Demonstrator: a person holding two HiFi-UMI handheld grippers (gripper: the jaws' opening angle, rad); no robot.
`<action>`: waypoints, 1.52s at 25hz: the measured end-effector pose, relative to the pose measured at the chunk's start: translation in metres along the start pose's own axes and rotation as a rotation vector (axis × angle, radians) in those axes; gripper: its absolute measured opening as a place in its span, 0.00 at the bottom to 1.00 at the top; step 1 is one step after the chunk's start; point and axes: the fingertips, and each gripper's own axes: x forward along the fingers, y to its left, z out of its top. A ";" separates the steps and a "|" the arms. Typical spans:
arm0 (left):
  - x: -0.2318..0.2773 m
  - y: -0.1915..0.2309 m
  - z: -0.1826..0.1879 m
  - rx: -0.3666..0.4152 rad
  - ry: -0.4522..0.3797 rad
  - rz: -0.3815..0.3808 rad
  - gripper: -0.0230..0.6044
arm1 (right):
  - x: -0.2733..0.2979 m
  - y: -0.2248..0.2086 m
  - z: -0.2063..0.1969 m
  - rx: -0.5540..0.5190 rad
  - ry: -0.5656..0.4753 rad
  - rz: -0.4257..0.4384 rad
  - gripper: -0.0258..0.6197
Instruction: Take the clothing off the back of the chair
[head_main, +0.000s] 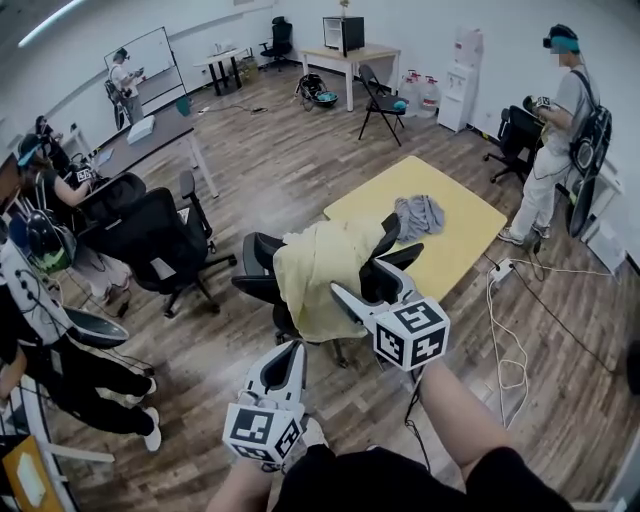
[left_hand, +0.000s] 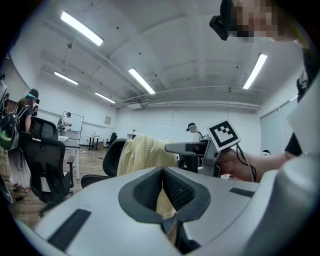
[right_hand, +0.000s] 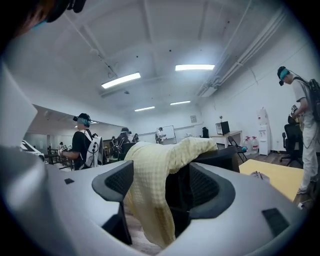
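1st step, the approach: left hand-held gripper (left_hand: 162, 175) closed on nothing, right hand-held gripper (right_hand: 162, 182) wide open before pale yellow waffle-weave garment (head_main: 312, 270) draped over back of black office chair (head_main: 258, 265); next, advance, pinch fabric, lift clear

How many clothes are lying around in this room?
2. A yellow garment hangs over the chair back; a grey garment lies on the yellow table. More could be hidden.
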 end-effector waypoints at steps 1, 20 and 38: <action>0.001 0.004 0.000 -0.003 0.000 -0.004 0.07 | 0.003 -0.001 -0.001 0.015 0.003 -0.006 0.60; 0.007 0.028 -0.002 -0.021 0.012 -0.045 0.07 | 0.024 0.009 -0.001 0.097 0.060 0.001 0.25; -0.025 -0.014 0.010 0.016 -0.029 0.008 0.07 | -0.026 0.026 0.024 -0.057 -0.006 0.026 0.17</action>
